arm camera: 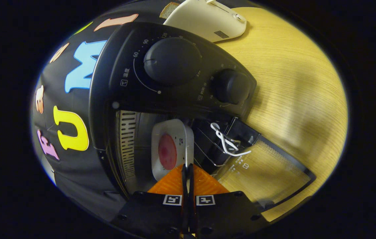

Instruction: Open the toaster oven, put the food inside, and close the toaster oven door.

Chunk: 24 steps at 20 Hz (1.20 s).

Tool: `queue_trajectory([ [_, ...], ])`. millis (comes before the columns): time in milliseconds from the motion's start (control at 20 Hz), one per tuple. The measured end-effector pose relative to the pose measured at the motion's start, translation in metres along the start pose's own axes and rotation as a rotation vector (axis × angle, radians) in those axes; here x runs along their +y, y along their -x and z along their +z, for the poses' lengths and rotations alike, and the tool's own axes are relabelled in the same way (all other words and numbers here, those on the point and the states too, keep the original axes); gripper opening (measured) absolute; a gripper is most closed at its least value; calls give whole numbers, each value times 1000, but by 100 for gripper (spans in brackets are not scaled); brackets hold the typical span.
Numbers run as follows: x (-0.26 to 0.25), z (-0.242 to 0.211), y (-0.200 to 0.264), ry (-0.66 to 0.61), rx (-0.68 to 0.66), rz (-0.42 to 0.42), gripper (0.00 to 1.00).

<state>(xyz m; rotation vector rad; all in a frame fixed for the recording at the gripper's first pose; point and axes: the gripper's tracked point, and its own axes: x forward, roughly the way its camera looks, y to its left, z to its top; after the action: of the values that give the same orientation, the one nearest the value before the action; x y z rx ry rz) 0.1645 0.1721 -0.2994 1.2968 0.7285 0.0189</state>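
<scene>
Tongs pressed together, empty; toaster oven w/ door open on wood table.

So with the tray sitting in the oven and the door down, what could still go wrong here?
1. The gripper has its fingers together just short of the white tray of food; nudging forward could knock the tray askew on the wire rack.
2. The glass door is open beside the fingers, with a white cord lying at the hinge end; closing could pinch it.
</scene>
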Motion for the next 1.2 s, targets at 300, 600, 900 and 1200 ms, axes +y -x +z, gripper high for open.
queue_trajectory([
  [300, 10, -1, -17, -16, -47, -21, 2],
  [600, 15, -7, -8, 10, -59, -6, 8],
  [900, 27, -21, 10, 43, -11, 59, 44],
  [1200, 25, -36, 35, 132, 9, 53, 98],
])
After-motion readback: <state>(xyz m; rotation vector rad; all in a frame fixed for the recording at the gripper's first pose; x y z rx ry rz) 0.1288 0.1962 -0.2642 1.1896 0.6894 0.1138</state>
